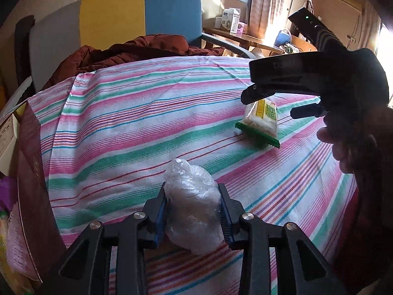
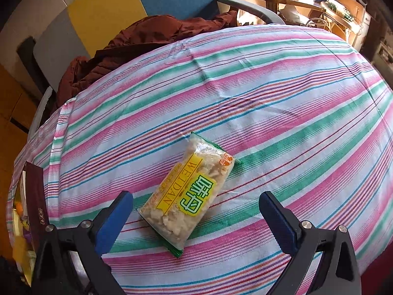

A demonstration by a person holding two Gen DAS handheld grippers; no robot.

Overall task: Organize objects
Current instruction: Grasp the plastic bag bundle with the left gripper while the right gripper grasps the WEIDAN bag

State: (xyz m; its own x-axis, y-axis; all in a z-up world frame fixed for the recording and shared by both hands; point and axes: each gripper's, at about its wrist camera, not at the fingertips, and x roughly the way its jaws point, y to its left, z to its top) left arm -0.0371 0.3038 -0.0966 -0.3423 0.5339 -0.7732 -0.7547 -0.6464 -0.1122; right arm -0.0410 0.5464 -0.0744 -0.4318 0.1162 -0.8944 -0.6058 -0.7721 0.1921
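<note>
My left gripper (image 1: pixel 194 211) is clamped on a crumpled clear plastic bundle (image 1: pixel 192 206); both blue pads press into its sides, and it rests low on the striped cloth (image 1: pixel 127 123), touching it or just above — I cannot tell which. My right gripper (image 2: pixel 196 218) stands wide open above the snack packet (image 2: pixel 189 196), which lies flat and skewed on the cloth between my two pads, touching neither.

The bundle is soft and slippery, so I would keep the squeeze firm but not crushing and lift straight up, so the film does not slide out from between the pads. A dark red box (image 1: pixel 34 177) stands at the left edge of the table, and I judge that is where things are being gathered; the bundle should travel that way low and steady.

For the packet, the long axis runs diagonally across my opening. I would roll the right wrist until the pads face its two long edges, come down until the tips nearly meet the cloth, then close across the narrow width near the middle — not on the green sealed ends, which are thin and would fold. The cloth is loose and could get pinched along with the packet, so I would close slowly and check before lifting.
</note>
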